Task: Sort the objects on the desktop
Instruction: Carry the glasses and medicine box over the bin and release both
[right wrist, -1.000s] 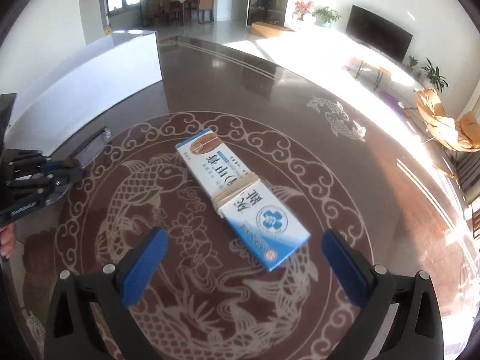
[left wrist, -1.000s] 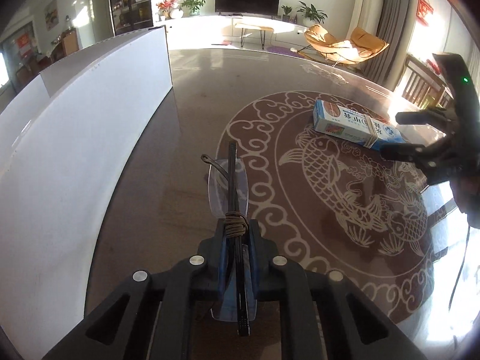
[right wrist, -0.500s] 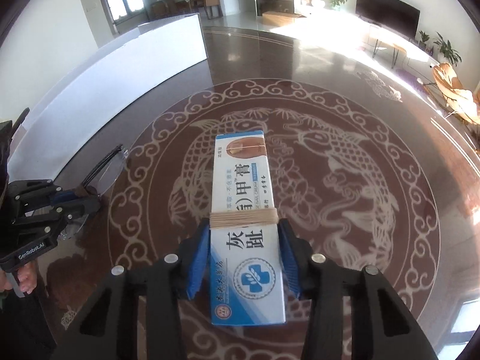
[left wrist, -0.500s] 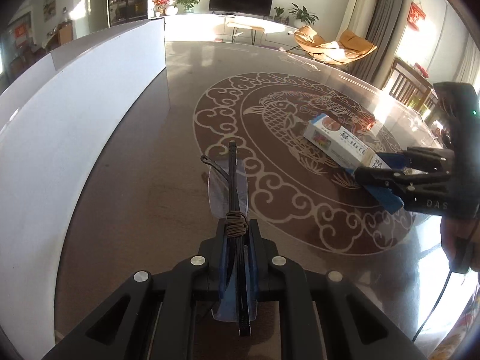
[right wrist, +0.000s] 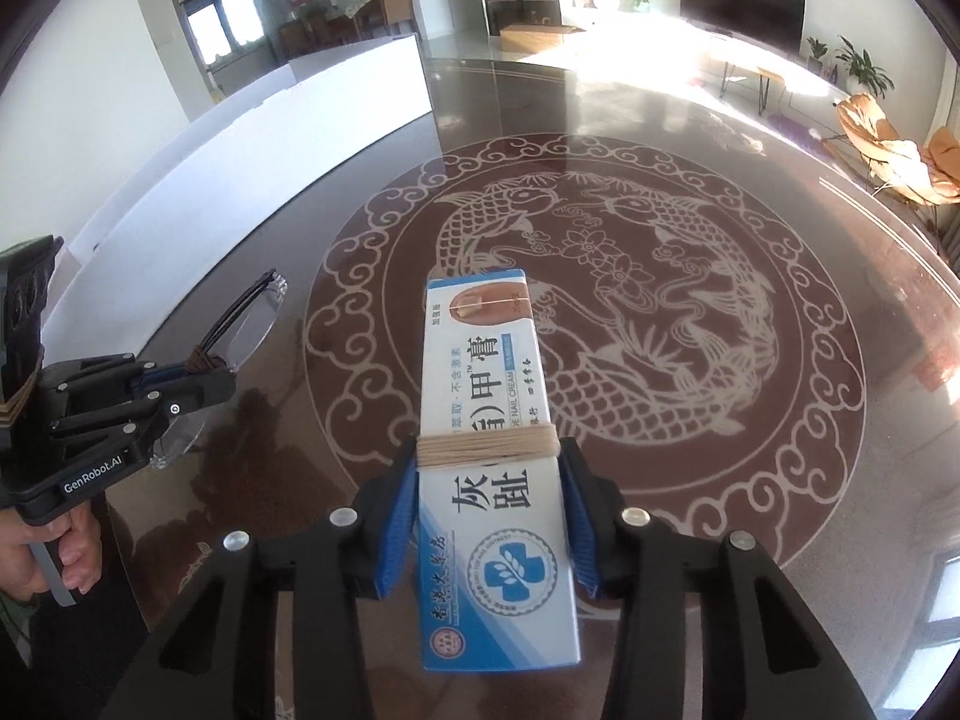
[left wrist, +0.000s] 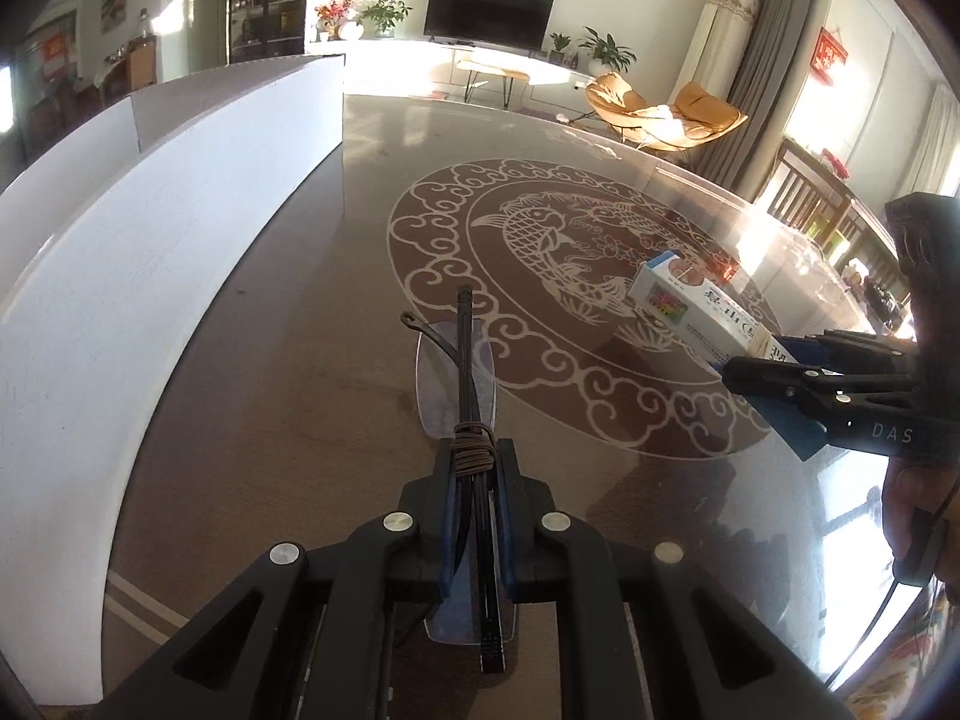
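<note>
Right wrist view: a blue-and-white ointment carton (right wrist: 492, 468), wrapped with a band of pale string, is seen clamped by its long sides in the right gripper (right wrist: 489, 516), closed onto it near the string, and carried above the bench (right wrist: 750, 540) toward the near edge of the fish medallion. The carton is judged light and stiff but crushable, so the narrow sides by the string are thought the best hold. In the left wrist view, folded rimless glasses (left wrist: 462, 384), bound with dark cord, are pinched at the bridge in the left gripper (left wrist: 474, 510), closed tight on them, lenses jutting forward over the bench. These are judged fragile and slippery at the lenses; the corded middle is the safer grip. A white partition (left wrist: 168, 252) is seen running along the bench's left edge, close beside the glasses. Open glossy surface lies ahead, while the bench's right edge is near the right gripper (left wrist: 798, 396).
</note>
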`<state>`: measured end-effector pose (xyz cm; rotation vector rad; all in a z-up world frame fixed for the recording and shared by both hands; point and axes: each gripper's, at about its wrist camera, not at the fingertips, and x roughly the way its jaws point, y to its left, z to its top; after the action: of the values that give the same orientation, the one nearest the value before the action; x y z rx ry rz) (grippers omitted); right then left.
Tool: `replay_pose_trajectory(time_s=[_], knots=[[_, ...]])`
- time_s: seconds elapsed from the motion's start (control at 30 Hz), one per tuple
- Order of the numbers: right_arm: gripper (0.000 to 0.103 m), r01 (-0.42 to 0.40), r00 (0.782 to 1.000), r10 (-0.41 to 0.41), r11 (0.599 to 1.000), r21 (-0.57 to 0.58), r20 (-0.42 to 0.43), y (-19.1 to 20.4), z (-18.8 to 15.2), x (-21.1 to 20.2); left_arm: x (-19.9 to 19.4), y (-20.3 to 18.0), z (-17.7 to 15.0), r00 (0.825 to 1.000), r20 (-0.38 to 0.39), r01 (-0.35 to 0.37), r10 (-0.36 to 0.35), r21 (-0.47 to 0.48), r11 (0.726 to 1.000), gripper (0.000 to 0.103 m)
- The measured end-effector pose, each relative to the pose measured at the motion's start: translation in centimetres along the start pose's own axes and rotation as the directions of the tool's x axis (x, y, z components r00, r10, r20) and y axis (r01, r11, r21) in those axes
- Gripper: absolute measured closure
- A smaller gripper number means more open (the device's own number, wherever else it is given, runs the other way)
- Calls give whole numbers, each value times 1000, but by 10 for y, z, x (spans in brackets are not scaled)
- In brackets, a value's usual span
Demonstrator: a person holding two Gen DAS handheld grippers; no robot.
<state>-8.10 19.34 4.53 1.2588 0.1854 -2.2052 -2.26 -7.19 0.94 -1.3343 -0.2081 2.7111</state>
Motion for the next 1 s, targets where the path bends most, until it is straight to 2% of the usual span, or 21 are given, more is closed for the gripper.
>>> replay_pose_trajectory(time_s=[0.17,0.3,0.37,0.47,0.6,0.7,0.8,0.9,0.97,1.0], knots=[[59,-42,996,45,999,-33,80,23,24,-40,-40,0,16,996,86,25,-23,-20,999,93],[59,-99,986,108,992,-75,125,57,64,-56,-85,27,44,986,164,45,-31,-83,996,93],[59,-144,976,157,985,-93,148,86,90,-55,-108,50,58,981,192,8,13,-107,994,93],[59,-209,957,231,968,-140,173,134,132,-47,-130,97,74,971,204,-93,124,-153,984,93],[59,-281,937,314,937,-207,152,209,177,-12,-131,172,78,960,126,-213,251,-256,943,93],[59,-304,936,338,918,-257,101,262,194,30,-112,216,71,948,33,-294,318,-301,907,93],[59,-307,946,325,906,-292,12,300,197,81,-91,245,60,945,-43,-320,325,-336,886,93],[58,-279,959,276,904,-324,-56,317,190,124,-76,259,54,943,-93,-332,320,-367,869,92],[56,-279,960,254,906,-320,-118,323,187,148,-72,265,50,934,-129,-358,334,-392,848,89],[53,-268,962,234,912,-311,-143,323,184,156,-70,267,49,931,-149,-365,334,-402,840,82]])
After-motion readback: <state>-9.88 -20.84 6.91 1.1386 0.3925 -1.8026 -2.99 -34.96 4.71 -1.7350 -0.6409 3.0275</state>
